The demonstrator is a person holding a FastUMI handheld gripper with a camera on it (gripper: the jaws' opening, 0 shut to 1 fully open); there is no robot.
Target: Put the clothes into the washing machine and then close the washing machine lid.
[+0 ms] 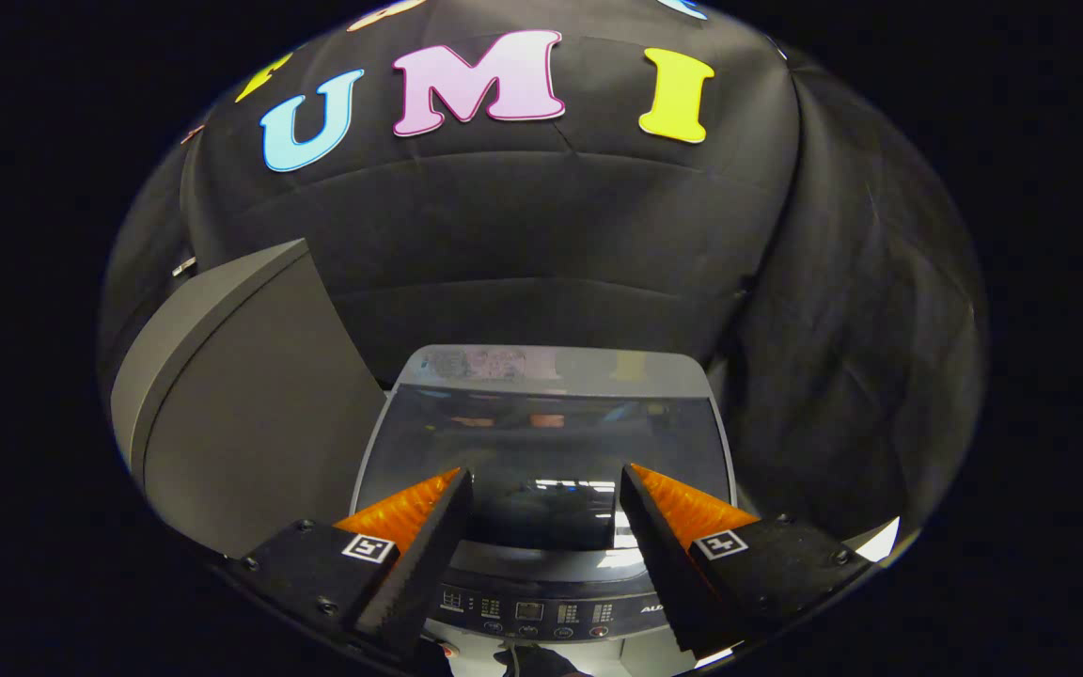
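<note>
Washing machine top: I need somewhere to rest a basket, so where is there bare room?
The closed glass lid of the washing machine is bare, bordered by the control panel in front and the black cloth behind. The open gripper hovers over its near edge, fingers spread, holding nothing. A grey cabinet crowds the lid's side.

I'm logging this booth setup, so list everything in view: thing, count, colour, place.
washing machine: one, grey, ahead of and below the tongs.
lid: one, dark glass, lying shut on the machine, beyond the fingers.
control panel: one, dark, front of the machine, between the fingers.
grey box: one, beside the machine.
booth wall: black cloth, behind everything.
tongs: one pair, fingers open above the lid, holding nothing.
</note>
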